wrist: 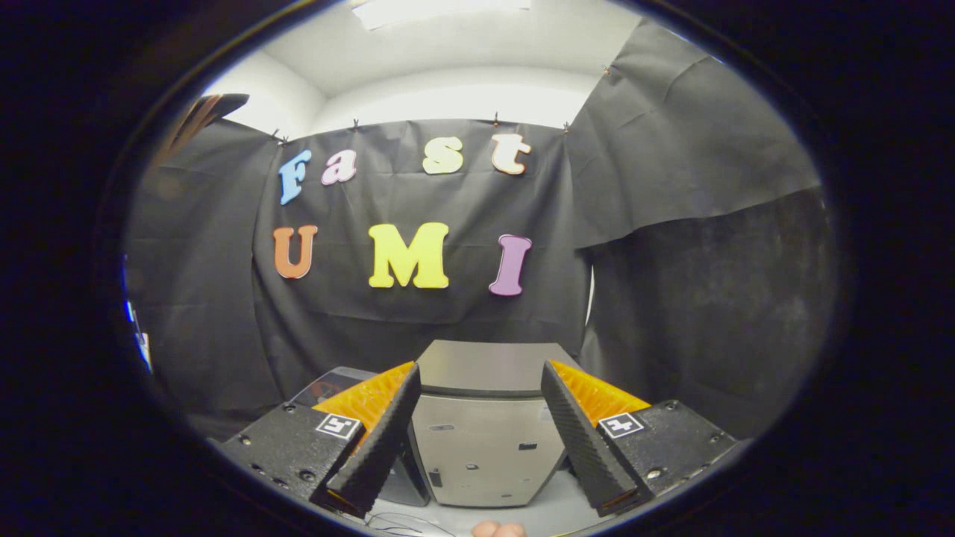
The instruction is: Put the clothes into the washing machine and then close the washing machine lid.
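Here, nearest of all, the tips of two fingers of a person's hand (498, 529) show at the bottom, below a pale table surface (548, 514) on which a few thin wires (406, 526) lie. Just above, the gripper (481, 380) holds its two fingers wide apart, released, with nothing gripped between them; each finger carries one ridged pad, and each finger's base block bears one small square marker, so two markers in all. Between the fingers and just beyond them stands the one washing machine (485, 440), a small silver-grey box resting on the table, seen from a side panel that has a few small slots and labels too small to tell. Its lid (492, 365) is a flat grey slab lying level on top of the machine; whether it is fully shut cannot be told from this angle. To the left of the washing machine, partly hidden behind the left finger, sits one dark device (336, 384) with a glossy top, its kind unclear. Behind the washing machine hangs the black cloth wall (671, 149) of the booth, pinned up by small clips along its top edge, and above that the white wall and ceiling (448, 45).
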{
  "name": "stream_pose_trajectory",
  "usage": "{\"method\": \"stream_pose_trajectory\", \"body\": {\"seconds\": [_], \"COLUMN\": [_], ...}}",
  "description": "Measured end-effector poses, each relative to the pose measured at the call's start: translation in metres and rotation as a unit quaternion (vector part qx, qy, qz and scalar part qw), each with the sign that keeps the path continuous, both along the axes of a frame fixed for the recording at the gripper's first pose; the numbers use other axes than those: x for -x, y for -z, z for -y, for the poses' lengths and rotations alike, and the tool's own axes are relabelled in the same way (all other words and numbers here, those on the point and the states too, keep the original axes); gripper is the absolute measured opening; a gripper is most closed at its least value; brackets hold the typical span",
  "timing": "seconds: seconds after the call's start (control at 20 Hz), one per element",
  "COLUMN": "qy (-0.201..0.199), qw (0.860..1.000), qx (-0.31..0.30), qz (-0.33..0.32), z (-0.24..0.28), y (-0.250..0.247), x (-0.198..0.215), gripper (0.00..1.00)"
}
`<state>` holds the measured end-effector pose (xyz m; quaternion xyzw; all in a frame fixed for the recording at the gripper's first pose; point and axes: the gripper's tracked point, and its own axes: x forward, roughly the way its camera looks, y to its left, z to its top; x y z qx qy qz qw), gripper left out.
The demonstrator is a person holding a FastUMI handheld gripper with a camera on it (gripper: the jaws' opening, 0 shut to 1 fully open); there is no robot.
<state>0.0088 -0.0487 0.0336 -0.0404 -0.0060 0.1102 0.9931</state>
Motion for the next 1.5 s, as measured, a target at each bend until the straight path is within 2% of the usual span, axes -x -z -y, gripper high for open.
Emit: {"method": "stream_pose_trajectory", "body": {"seconds": [0.8, 1.5], "qy": [-0.015, -0.020], "qw": [1.000, 1.000], "qx": [-0.007, -0.009], "qz": [0.000, -0.001], "z": [0.002, -0.003], "y": [-0.001, -0.001], "x": [0.018, 0.012], "gripper": [1.00, 1.00]}}
